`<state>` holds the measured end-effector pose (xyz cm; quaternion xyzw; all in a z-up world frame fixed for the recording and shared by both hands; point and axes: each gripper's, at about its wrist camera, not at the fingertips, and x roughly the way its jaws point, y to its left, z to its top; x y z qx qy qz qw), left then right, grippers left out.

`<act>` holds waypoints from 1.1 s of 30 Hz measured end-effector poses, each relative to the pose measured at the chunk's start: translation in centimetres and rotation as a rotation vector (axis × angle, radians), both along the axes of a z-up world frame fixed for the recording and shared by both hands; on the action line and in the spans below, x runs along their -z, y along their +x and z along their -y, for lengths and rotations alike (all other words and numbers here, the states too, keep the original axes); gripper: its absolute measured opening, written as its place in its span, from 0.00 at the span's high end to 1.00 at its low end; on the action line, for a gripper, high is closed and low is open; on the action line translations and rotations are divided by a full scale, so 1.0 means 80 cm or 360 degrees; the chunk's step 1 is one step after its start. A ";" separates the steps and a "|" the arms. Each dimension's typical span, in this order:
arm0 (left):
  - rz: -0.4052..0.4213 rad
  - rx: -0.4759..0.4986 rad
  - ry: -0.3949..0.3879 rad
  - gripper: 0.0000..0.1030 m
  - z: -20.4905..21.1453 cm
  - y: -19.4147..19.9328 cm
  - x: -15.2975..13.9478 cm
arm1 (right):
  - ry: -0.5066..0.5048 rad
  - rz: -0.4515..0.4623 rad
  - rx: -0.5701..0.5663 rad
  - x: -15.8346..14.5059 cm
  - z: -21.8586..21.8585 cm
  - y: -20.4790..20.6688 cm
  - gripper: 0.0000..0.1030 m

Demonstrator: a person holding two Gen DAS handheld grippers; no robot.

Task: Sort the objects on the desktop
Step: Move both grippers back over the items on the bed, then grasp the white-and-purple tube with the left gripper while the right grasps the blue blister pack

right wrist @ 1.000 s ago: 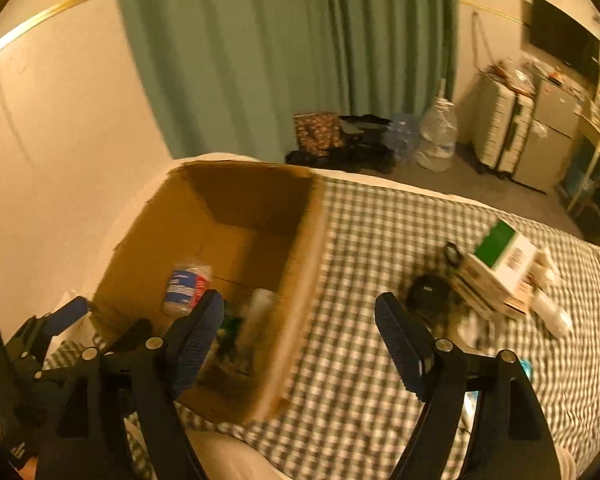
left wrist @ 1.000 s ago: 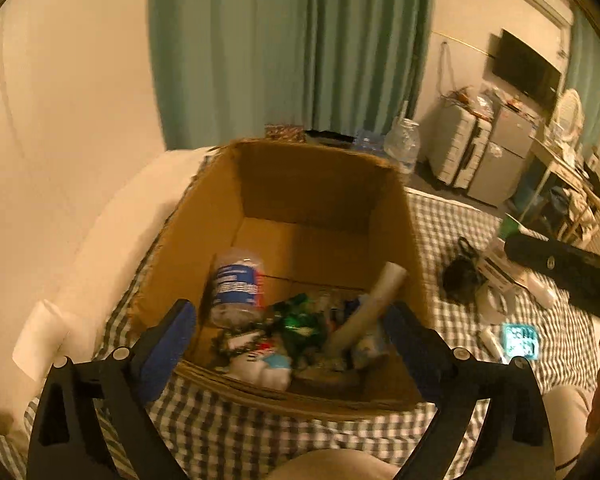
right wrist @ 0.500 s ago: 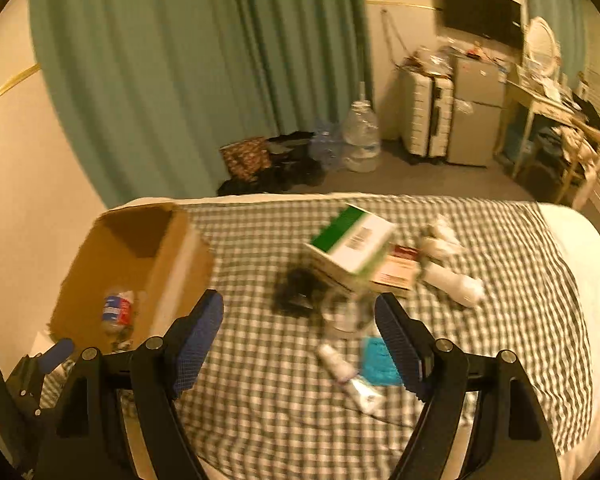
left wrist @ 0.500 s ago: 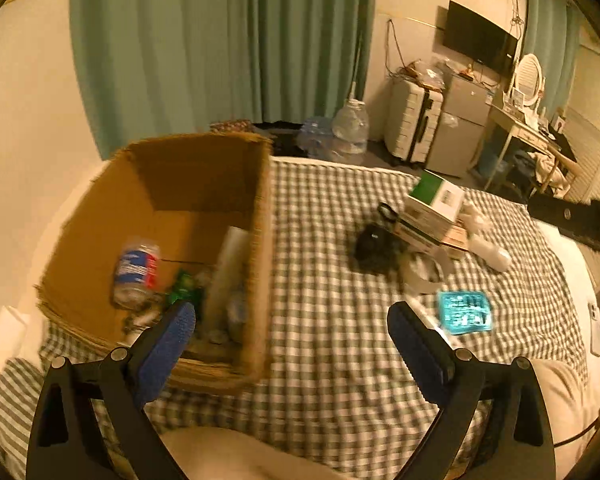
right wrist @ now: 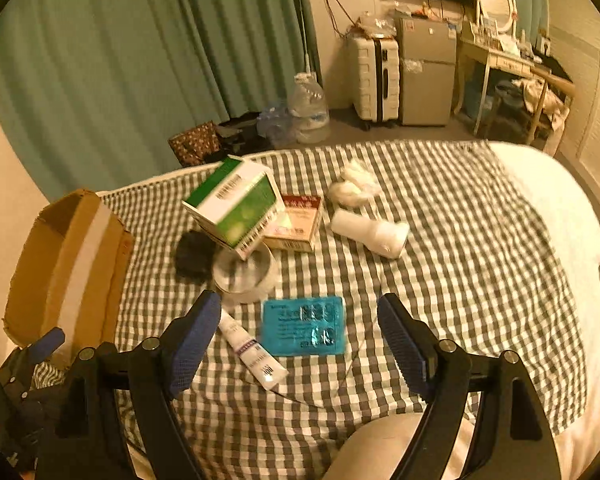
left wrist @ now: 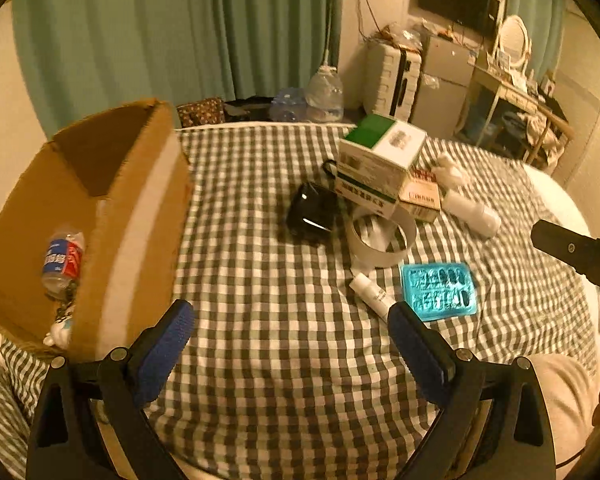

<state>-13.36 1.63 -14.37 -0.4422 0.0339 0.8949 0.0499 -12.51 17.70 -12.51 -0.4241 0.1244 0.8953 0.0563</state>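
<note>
A cardboard box (left wrist: 136,216) stands at the left of the checked cloth and holds a plastic bottle (left wrist: 62,258) and other items. It also shows in the right wrist view (right wrist: 76,264). Loose on the cloth lie a green and white carton (right wrist: 234,202), a red box (right wrist: 296,222), a tape roll (right wrist: 246,274), a black object (right wrist: 194,256), a white bottle (right wrist: 370,232), a teal blister pack (right wrist: 304,326) and a small tube (right wrist: 252,350). My left gripper (left wrist: 290,338) is open and empty. My right gripper (right wrist: 300,336) is open and empty, above the blister pack and tube.
A crumpled white wad (right wrist: 354,186) lies at the far side of the cloth. Behind the bed are green curtains (right wrist: 140,60), a water jug (right wrist: 308,110), a suitcase (right wrist: 374,78) and a desk (right wrist: 508,72). The right gripper's body (left wrist: 580,256) enters the left wrist view.
Both grippers have swung right, away from the cardboard box, and now face the loose objects on the cloth. Both stayed open and empty.
</note>
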 end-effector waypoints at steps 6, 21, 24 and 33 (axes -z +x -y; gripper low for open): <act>0.0033 0.0041 -0.0026 0.03 -0.023 -0.015 0.024 | -0.0017 0.0093 -0.0003 0.040 -0.012 -0.010 0.16; 0.0232 0.0151 -0.0058 0.03 -0.091 -0.047 0.103 | -0.0121 0.0273 0.0136 0.105 -0.057 -0.030 0.16; 0.0276 0.0135 -0.0046 0.03 -0.098 -0.056 0.119 | -0.0135 0.0279 0.0121 0.108 -0.058 -0.034 0.16; 0.0348 0.0118 0.0045 0.10 -0.091 -0.069 0.150 | -0.0182 0.0362 0.0082 0.130 -0.053 -0.050 0.16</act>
